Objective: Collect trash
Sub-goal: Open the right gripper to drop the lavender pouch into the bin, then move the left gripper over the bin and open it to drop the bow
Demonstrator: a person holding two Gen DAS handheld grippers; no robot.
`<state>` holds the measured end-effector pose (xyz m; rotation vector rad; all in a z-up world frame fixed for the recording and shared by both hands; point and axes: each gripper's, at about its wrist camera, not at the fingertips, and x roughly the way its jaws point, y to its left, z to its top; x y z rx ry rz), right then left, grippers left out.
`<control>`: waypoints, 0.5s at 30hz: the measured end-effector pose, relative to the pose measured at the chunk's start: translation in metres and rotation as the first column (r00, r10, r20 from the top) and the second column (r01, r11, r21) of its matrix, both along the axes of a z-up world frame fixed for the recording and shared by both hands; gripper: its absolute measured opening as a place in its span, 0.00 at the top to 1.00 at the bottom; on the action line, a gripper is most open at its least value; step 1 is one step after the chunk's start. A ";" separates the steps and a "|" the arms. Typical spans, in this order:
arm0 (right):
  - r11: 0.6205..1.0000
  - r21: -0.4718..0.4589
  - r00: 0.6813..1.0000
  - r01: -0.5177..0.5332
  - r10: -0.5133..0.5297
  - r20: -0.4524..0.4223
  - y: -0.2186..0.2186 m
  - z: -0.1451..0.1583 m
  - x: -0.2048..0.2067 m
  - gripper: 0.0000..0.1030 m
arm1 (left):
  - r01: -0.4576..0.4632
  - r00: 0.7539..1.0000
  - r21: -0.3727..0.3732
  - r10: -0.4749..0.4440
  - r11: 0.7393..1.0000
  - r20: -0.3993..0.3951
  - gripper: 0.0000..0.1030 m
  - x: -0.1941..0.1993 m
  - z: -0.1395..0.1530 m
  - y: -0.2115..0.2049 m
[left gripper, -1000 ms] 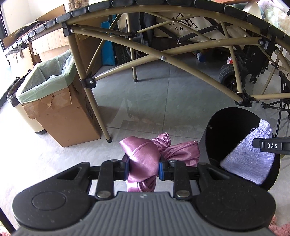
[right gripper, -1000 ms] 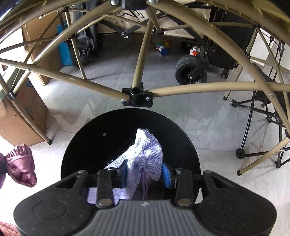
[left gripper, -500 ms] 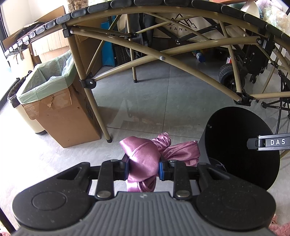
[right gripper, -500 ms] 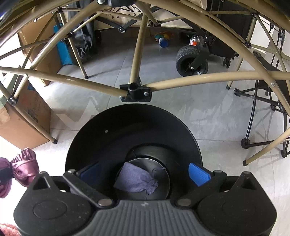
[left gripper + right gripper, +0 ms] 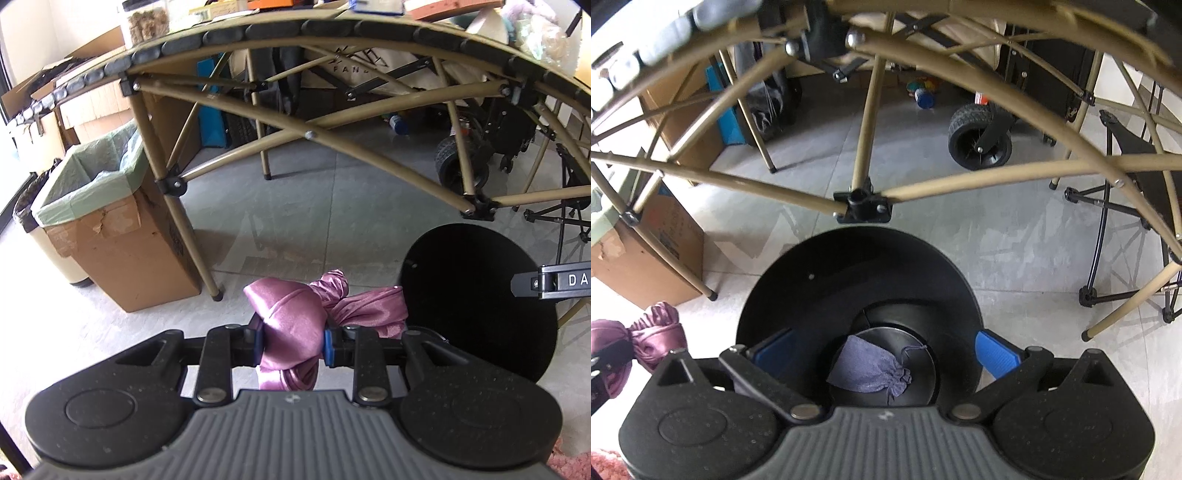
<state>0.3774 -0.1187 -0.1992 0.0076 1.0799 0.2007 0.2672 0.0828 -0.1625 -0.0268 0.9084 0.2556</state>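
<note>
My left gripper is shut on a shiny purple satin cloth, whose loose ends trail right toward a black round bin. The same cloth shows at the left edge of the right wrist view. My right gripper hangs open above the black bin, its blue pads spread wide with nothing between them. A small lilac-grey drawstring pouch lies at the bottom inside the bin. The tip of the right gripper juts in over the bin in the left wrist view.
A folding table's tan tube frame arches over the floor behind the bin. A cardboard box lined with a green bag stands at left. A black wheeled cart and black folding stand legs are at right on the grey tile floor.
My right gripper opened and let the lilac pouch drop into the black bin, then rose slightly. The left gripper kept still, holding the purple cloth.
</note>
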 end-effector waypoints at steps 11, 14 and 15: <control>0.997 0.024 0.996 0.074 -0.075 0.051 -0.041 0.021 -0.010 0.00 | 0.091 0.995 -0.001 -0.091 0.996 0.029 0.72 0.012 0.014 -0.047; 0.995 0.033 0.993 0.098 -0.100 0.060 -0.055 0.025 -0.012 0.00 | 0.121 0.992 0.001 -0.121 0.993 0.030 0.72 0.015 0.014 -0.062; 0.994 0.034 0.992 0.105 -0.107 0.063 -0.059 0.025 -0.012 0.00 | 0.129 0.991 0.002 -0.129 0.992 0.029 0.72 0.016 0.015 -0.068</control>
